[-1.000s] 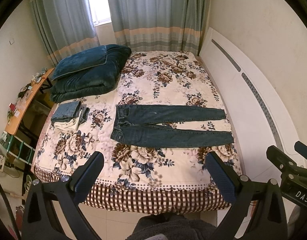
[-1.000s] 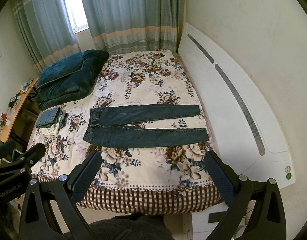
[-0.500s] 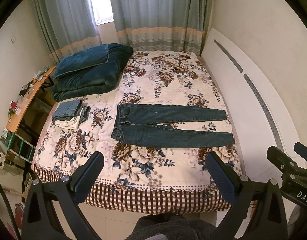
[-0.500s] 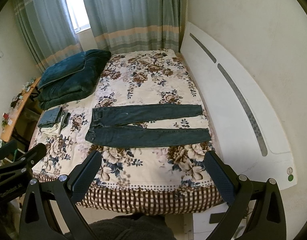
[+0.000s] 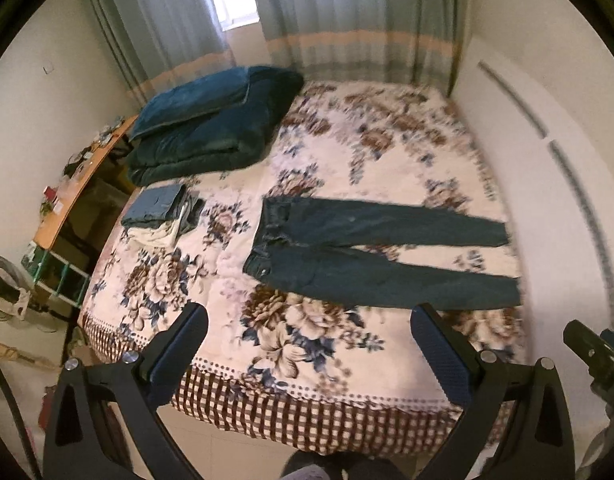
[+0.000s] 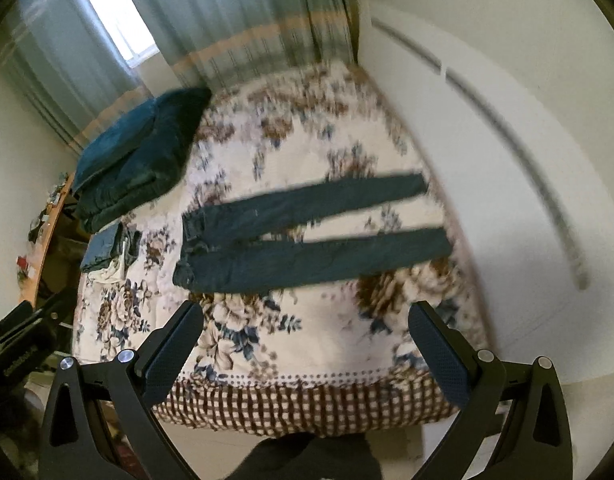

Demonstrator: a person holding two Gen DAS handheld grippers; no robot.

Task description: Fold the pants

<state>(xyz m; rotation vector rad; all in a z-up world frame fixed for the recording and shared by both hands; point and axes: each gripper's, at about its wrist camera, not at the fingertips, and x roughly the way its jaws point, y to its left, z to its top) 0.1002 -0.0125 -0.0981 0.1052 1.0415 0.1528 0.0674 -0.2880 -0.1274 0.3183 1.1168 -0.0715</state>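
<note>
Dark blue jeans [image 5: 371,252] lie flat on the floral bedspread [image 5: 307,336], waistband to the left, legs spread apart and pointing right toward the headboard. They also show in the right wrist view [image 6: 307,236]. My left gripper [image 5: 307,332] is open and empty, held above the near edge of the bed, short of the jeans. My right gripper [image 6: 305,328] is open and empty too, over the near bed edge below the jeans. Both views are blurred by motion.
A folded dark teal duvet [image 5: 211,136] lies at the far left of the bed. A small stack of folded clothes [image 5: 163,216] sits left of the jeans. A white headboard [image 5: 547,184] runs along the right. A cluttered wooden desk [image 5: 79,184] stands left of the bed.
Both grippers have moved forward toward the bed, so the jeans look larger and closer. The right wrist view has tilted and swung. Both grippers stay open. The jeans have not moved.
</note>
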